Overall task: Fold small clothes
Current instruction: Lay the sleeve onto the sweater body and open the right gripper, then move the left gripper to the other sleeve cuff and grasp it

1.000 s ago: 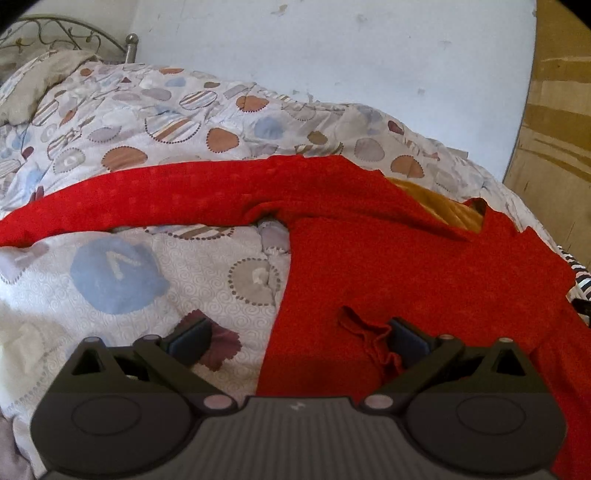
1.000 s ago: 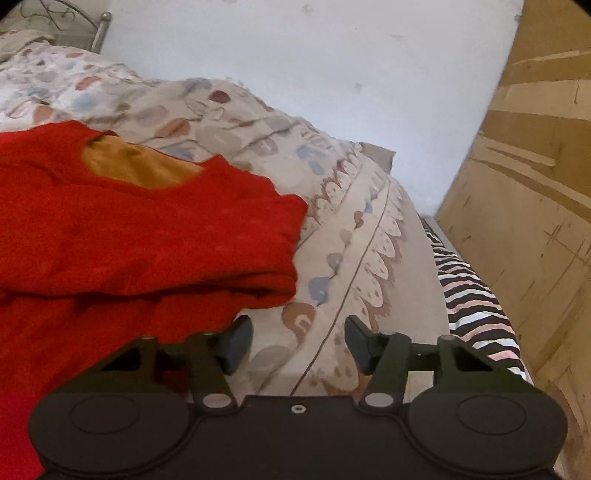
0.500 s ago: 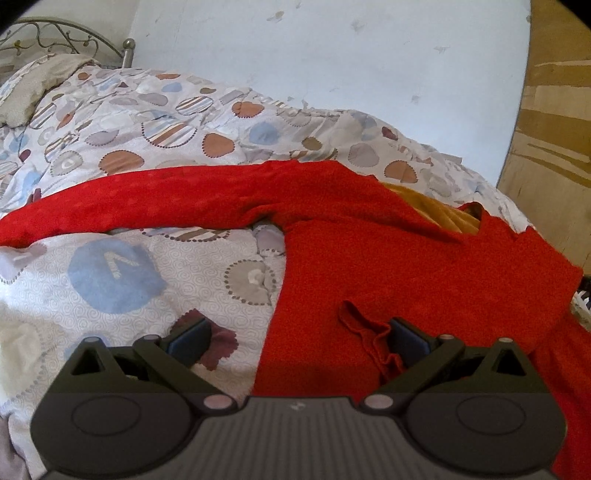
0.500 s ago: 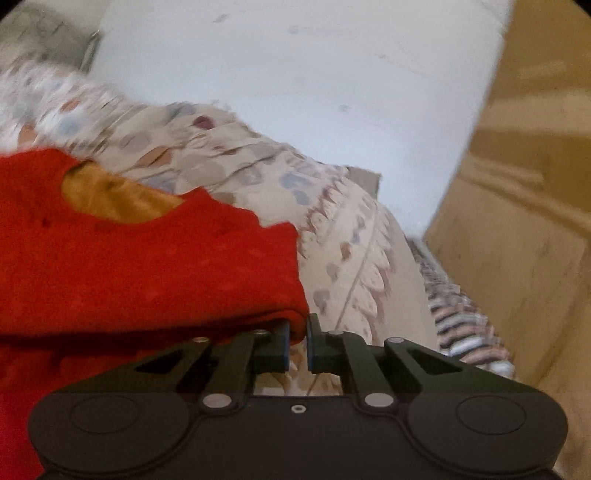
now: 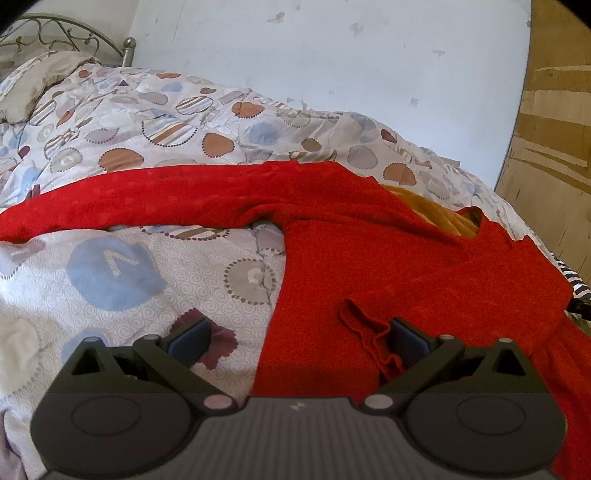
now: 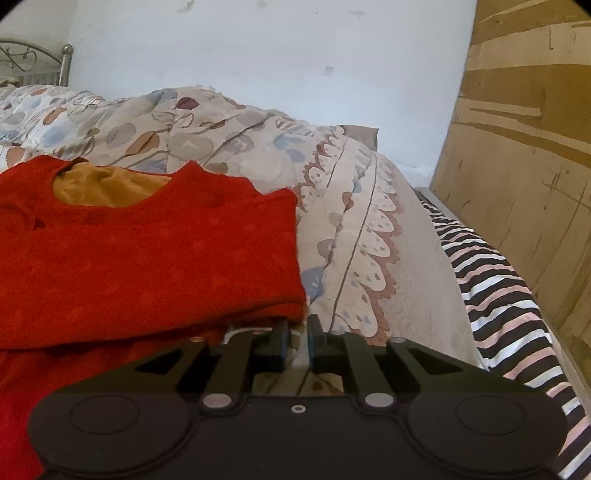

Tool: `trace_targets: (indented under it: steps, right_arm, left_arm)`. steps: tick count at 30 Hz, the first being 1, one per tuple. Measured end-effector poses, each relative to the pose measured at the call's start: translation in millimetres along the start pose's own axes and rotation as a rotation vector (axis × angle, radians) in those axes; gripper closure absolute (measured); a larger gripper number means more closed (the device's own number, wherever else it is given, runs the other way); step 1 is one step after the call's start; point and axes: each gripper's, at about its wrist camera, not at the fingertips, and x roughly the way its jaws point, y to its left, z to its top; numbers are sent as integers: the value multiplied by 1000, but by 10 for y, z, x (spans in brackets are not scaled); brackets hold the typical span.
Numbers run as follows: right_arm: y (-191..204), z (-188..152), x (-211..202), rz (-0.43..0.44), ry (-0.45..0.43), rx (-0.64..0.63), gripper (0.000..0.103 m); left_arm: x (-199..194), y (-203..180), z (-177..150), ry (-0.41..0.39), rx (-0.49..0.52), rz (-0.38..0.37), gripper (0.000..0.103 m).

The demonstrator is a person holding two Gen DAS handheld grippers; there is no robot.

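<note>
A red long-sleeved garment (image 5: 388, 258) with an orange lining at the neck lies on the patterned quilt (image 5: 122, 266). Its left sleeve stretches out to the left. My left gripper (image 5: 295, 339) is open over the garment's left side edge, and a small red fabric loop (image 5: 365, 332) lies by its right finger. In the right wrist view the garment (image 6: 147, 258) has its right side folded over. My right gripper (image 6: 295, 336) is shut at the folded edge's lower right corner, with a narrow gap between the pads; whether cloth is pinched there I cannot tell.
The quilt (image 6: 351, 240) covers the bed. A striped black, white and pink cloth (image 6: 498, 295) lies along the right edge. A wooden board (image 6: 524, 147) stands on the right, a white wall behind. A metal headboard (image 5: 66, 33) and pillow (image 5: 33, 85) are at the far left.
My right gripper went from open beside the folded edge to shut at its corner. The left gripper stayed open and barely moved.
</note>
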Motion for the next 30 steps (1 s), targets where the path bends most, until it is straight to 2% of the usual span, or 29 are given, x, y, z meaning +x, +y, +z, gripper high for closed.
trace_targets:
  steps: [3, 6, 7, 10, 14, 20, 26, 30]
  right_arm:
    - [-40, 10, -102, -4, 4, 11, 83]
    - [-73, 17, -259, 7, 6, 19, 66]
    - [-83, 21, -334, 14, 3, 23, 57]
    - [-82, 39, -576, 27, 4, 43, 19]
    - [52, 8, -942, 88, 7, 71, 1]
    - [410, -113, -1414, 219, -5, 125, 1]
    - [866, -253, -1721, 356, -23, 178, 1]
    - [1213, -276, -1784, 351, -51, 151, 0]
  left_arm:
    - [-9, 26, 12, 3, -13, -13, 1]
    - [-18, 71, 105, 52, -14, -33, 1]
    - [-35, 87, 136, 72, -6, -39, 1]
    - [-147, 176, 233, 132, -5, -60, 0]
    - [-400, 486, 311, 159, -69, -93, 0]
    - [-768, 1294, 466, 111, -233, -20, 0]
    - [-882, 2146, 570, 48, -394, 135, 0]
    - [-806, 2594, 571, 75, -543, 207, 0]
